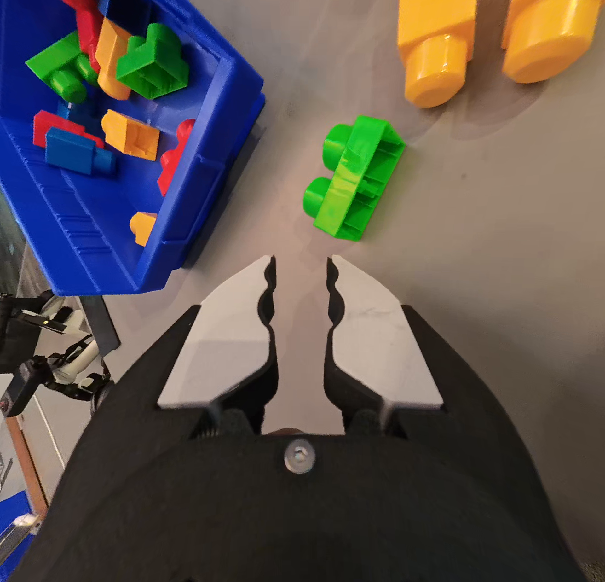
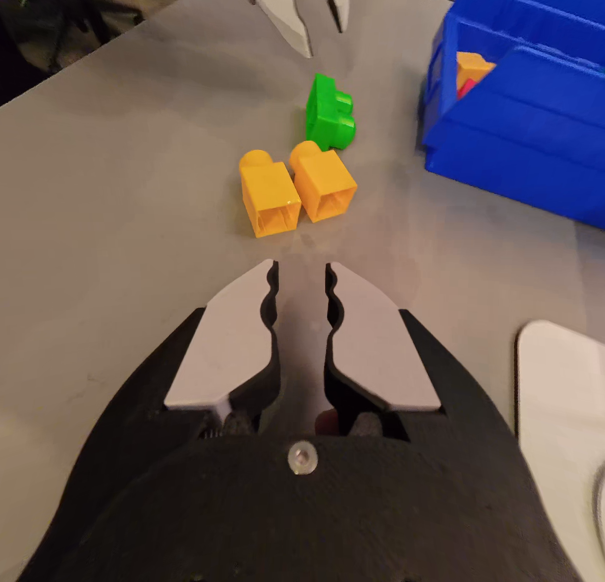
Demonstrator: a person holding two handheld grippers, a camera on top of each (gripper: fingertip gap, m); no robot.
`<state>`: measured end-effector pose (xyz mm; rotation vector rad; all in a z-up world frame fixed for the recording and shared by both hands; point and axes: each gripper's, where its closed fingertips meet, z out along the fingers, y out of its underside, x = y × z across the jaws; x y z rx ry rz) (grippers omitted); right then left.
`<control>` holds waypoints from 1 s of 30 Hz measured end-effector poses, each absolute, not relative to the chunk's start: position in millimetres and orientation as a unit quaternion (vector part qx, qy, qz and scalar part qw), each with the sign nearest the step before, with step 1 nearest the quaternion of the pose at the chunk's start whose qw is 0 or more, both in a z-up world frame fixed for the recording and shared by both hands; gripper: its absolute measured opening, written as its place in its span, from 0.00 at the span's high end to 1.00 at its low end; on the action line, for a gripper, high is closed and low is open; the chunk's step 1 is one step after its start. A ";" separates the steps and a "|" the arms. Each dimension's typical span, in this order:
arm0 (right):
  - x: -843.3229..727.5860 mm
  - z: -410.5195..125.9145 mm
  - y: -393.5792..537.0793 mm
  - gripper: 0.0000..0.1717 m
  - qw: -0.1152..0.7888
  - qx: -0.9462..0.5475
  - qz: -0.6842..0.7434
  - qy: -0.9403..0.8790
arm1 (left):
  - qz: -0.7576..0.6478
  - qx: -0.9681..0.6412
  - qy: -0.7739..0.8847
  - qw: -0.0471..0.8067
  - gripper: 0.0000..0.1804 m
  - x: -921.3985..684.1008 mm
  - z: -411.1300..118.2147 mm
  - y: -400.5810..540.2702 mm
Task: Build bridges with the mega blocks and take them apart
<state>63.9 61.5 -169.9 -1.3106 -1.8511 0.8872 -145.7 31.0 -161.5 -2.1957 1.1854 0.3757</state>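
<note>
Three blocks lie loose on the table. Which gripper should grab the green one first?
Left, probably. The left gripper is open and empty, with the green block just past its fingertips. The right gripper, also open, has the two yellow blocks in its way.

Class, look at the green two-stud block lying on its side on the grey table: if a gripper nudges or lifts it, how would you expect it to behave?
The green block looks like hollow moulded plastic, its ribbed underside open, so probably stiff and light. Resting on a flat face, it would likely slide on the smooth table rather than roll. Its glossy walls may be slippery.

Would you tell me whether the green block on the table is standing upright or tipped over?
Tipped over: the green block lies on its side, studs pointing sideways and hollow underside exposed.
</note>
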 end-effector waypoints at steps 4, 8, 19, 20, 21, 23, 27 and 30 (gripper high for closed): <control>39.8 -182.8 58.8 0.79 0.318 -0.474 0.321 -0.756 | 0.137 -0.830 0.446 0.304 0.84 -153.4 -163.8 37.4; 25.1 -182.9 56.9 0.81 0.302 -0.448 0.336 -0.772 | 0.132 -0.832 0.447 0.302 0.85 -157.9 -168.9 41.1; 11.4 -193.3 50.3 0.82 0.244 -0.419 0.341 -0.805 | 0.114 -0.829 0.453 0.308 0.85 -154.7 -173.5 52.0; 10.7 -194.2 49.6 0.83 0.242 -0.418 0.339 -0.808 | 0.113 -0.829 0.453 0.308 0.85 -154.8 -174.0 52.1; 9.9 -194.2 48.8 0.83 0.241 -0.415 0.340 -0.809 | 0.111 -0.829 0.454 0.307 0.85 -154.8 -174.8 52.2; 8.4 -193.9 47.9 0.83 0.237 -0.413 0.343 -0.809 | 0.104 -0.831 0.453 0.307 0.85 -153.1 -176.9 52.1; 5.4 -194.1 46.2 0.85 0.236 -0.407 0.344 -0.813 | 0.106 -0.829 0.454 0.308 0.86 -151.9 -179.2 52.6; 2.3 -192.6 43.7 0.88 0.238 -0.401 0.347 -0.814 | 0.104 -0.831 0.452 0.307 0.86 -152.6 -180.5 52.9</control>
